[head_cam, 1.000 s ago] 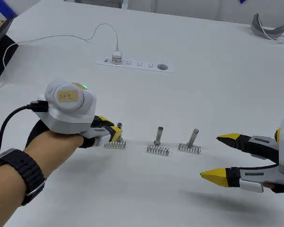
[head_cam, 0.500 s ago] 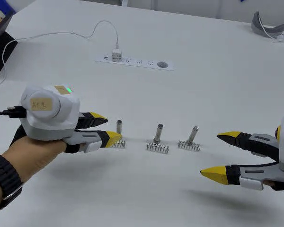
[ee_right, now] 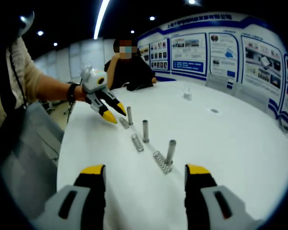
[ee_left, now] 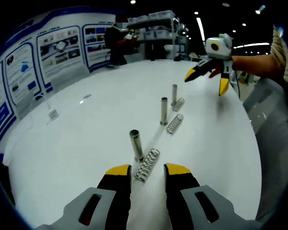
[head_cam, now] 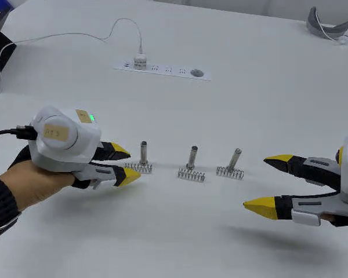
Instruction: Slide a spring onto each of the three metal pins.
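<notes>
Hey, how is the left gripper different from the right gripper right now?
The left gripper has its jaws a narrow gap apart; the right gripper has them spread wide. The left gripper's tips sit right at the leftmost spring; the right gripper hangs well clear of the rightmost spring. Both are open and hold nothing.

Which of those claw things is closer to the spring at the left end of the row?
Left. The left gripper has its open jaws just short of that spring; the right gripper hangs open past the row's other end.
</notes>
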`<control>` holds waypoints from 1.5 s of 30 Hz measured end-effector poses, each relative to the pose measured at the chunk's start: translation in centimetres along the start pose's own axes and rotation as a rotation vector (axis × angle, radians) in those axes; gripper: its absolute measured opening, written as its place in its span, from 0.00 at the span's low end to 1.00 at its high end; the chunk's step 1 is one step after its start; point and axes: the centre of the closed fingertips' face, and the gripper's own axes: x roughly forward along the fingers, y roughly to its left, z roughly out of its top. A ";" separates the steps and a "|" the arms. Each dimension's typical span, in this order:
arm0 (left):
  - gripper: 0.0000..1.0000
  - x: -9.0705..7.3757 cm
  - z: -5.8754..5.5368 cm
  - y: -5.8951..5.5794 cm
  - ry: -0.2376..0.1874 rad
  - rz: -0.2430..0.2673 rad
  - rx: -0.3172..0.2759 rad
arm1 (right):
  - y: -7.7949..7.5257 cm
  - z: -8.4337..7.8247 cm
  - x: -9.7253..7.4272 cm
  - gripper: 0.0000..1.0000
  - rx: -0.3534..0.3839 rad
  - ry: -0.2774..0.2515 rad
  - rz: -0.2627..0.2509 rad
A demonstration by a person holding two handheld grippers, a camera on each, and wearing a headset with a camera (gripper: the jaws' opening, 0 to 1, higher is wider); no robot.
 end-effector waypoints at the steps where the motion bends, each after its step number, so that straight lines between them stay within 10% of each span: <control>1: 0.26 0.1 0.0 0.0 0.003 -0.002 0.003 | 0.0 0.0 0.0 0.68 0.001 0.000 -0.001; 29: 0.11 0.4 -1.4 -0.4 0.050 -0.025 0.028 | 0.1 -0.2 0.0 0.68 0.006 -0.003 -0.001; 45: 0.10 -0.7 -0.8 -3.0 0.045 -0.081 0.086 | 1.5 0.8 0.3 0.59 -0.005 0.002 0.039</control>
